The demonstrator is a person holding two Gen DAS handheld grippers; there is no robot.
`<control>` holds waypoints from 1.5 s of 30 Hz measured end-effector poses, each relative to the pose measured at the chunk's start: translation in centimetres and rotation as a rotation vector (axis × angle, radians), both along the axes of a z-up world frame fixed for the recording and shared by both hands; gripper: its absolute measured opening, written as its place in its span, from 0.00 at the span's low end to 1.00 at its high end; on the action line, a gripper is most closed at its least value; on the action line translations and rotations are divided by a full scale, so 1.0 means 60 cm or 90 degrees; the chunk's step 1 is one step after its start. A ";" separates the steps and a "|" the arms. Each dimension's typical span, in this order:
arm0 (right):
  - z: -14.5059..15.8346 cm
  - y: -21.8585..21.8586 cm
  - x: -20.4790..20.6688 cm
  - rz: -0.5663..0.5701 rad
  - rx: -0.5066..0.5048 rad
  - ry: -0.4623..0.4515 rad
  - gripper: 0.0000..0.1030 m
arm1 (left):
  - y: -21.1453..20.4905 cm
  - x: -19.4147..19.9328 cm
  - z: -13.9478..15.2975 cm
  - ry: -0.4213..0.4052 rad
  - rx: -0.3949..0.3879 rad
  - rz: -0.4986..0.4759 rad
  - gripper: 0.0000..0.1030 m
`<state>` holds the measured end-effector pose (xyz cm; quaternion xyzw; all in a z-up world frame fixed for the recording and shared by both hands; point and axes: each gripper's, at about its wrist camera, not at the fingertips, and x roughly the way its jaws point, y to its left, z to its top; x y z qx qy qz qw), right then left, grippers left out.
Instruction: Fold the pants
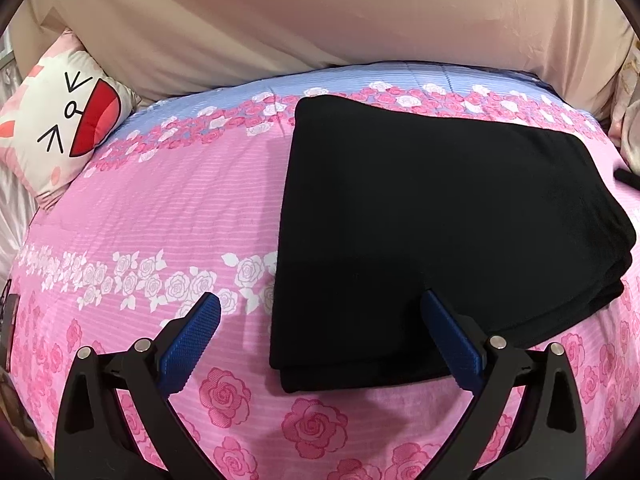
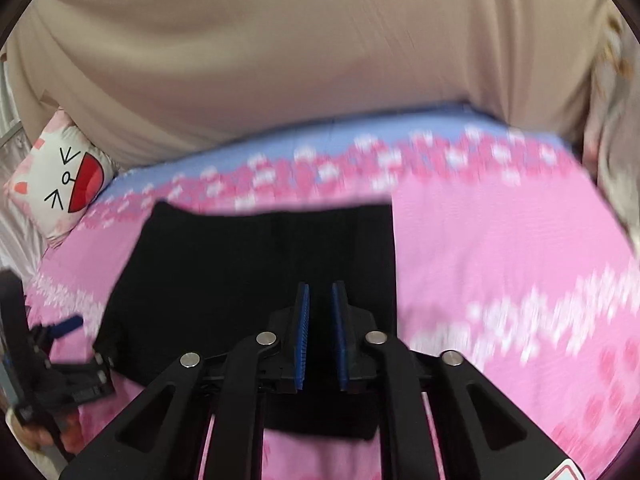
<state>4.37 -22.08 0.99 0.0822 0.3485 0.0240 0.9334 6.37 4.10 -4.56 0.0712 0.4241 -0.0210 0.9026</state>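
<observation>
Black pants [image 1: 440,220] lie folded into a thick rectangle on the pink rose bedsheet [image 1: 160,208]. My left gripper [image 1: 320,298] is open wide at their near left corner. Its right finger [image 1: 448,340] rests over the cloth, its left finger [image 1: 192,340] over the sheet. In the right wrist view the pants [image 2: 240,272] fill the centre. My right gripper [image 2: 320,288] sits at their near edge, its blue pads almost together with black cloth between them. The left gripper [image 2: 68,326] shows at the far left, held by a hand [image 2: 36,436].
A cat-face cushion [image 1: 60,128] leans at the back left of the bed. Beige fabric [image 1: 320,20] covers the whole far side. Pale cloth [image 1: 628,120] is bunched at the right edge. Bare sheet extends left of the pants and to their right [image 2: 500,260].
</observation>
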 end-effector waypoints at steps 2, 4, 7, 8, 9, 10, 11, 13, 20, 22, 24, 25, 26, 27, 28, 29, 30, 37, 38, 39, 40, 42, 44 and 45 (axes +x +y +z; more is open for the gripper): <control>0.010 0.000 0.033 0.015 0.009 0.002 0.13 | -0.001 0.004 -0.003 0.005 0.000 0.002 0.95; 0.000 -0.005 0.083 0.017 0.021 0.023 0.13 | -0.004 0.006 -0.005 0.005 0.004 0.001 0.96; -0.045 -0.025 0.145 -0.026 -0.014 0.078 0.03 | -0.002 0.008 -0.008 0.006 0.005 -0.003 0.96; -0.065 -0.034 0.159 -0.033 -0.013 0.097 0.01 | -0.001 0.010 -0.009 0.008 0.001 -0.004 0.96; -0.078 -0.047 0.162 -0.035 0.017 0.096 0.00 | 0.000 0.010 -0.010 0.011 -0.004 -0.005 0.96; -0.076 -0.053 0.153 -0.039 0.043 0.087 0.00 | 0.001 0.010 -0.009 0.011 -0.002 -0.004 0.96; -0.069 -0.056 0.143 -0.043 0.056 0.081 0.01 | 0.000 0.009 -0.008 0.010 -0.002 -0.005 0.96; -0.041 -0.052 0.104 -0.057 0.044 0.047 0.12 | 0.000 0.008 -0.007 0.010 0.000 -0.006 0.96; -0.014 -0.037 -0.029 -0.035 0.030 0.002 0.12 | -0.003 0.009 -0.008 0.013 -0.001 0.003 0.96; -0.031 -0.021 -0.051 -0.018 0.020 0.020 0.12 | -0.002 0.009 -0.007 0.014 -0.001 0.005 0.96; -0.056 -0.011 -0.058 -0.014 -0.009 0.042 0.11 | -0.003 0.008 -0.008 0.013 0.003 0.006 0.96; -0.068 -0.009 -0.057 -0.015 -0.020 0.051 0.11 | -0.003 0.007 -0.008 0.012 0.004 0.006 0.96; -0.075 -0.008 -0.056 -0.017 -0.023 0.054 0.11 | -0.005 0.006 -0.008 0.012 0.007 0.007 0.96; -0.073 -0.007 -0.057 -0.019 -0.019 0.051 0.11 | -0.005 0.005 -0.007 0.011 0.010 0.007 0.96; -0.069 -0.007 -0.062 -0.022 -0.012 0.049 0.11 | -0.005 0.004 -0.005 0.011 0.012 0.007 0.96; -0.063 -0.006 -0.066 -0.022 -0.007 0.044 0.11 | -0.005 0.001 -0.003 0.011 0.013 0.005 0.95; -0.053 -0.007 -0.073 -0.024 -0.007 0.032 0.11 | -0.005 -0.004 0.000 0.010 0.013 0.004 0.95; -0.043 -0.016 -0.125 -0.036 -0.023 0.030 0.13 | 0.019 -0.053 0.025 0.000 -0.020 -0.004 0.95; -0.048 -0.022 -0.130 -0.038 -0.017 0.037 0.13 | 0.025 -0.059 0.026 0.001 -0.027 -0.004 0.95; -0.055 -0.031 -0.134 -0.038 -0.005 0.045 0.17 | 0.033 -0.062 0.026 0.008 -0.037 -0.001 0.95; -0.063 -0.045 -0.139 -0.039 0.025 0.054 0.31 | 0.045 -0.064 0.027 0.014 -0.060 0.003 0.95; -0.072 -0.067 -0.146 -0.052 0.070 0.064 0.59 | 0.076 -0.059 0.024 0.043 -0.152 0.003 0.95; -0.075 -0.083 -0.151 -0.057 0.101 0.059 0.62 | 0.114 -0.041 0.013 0.097 -0.299 -0.013 0.95; -0.077 -0.090 -0.151 -0.051 0.122 0.058 0.63 | 0.125 -0.035 0.007 0.112 -0.336 -0.011 0.95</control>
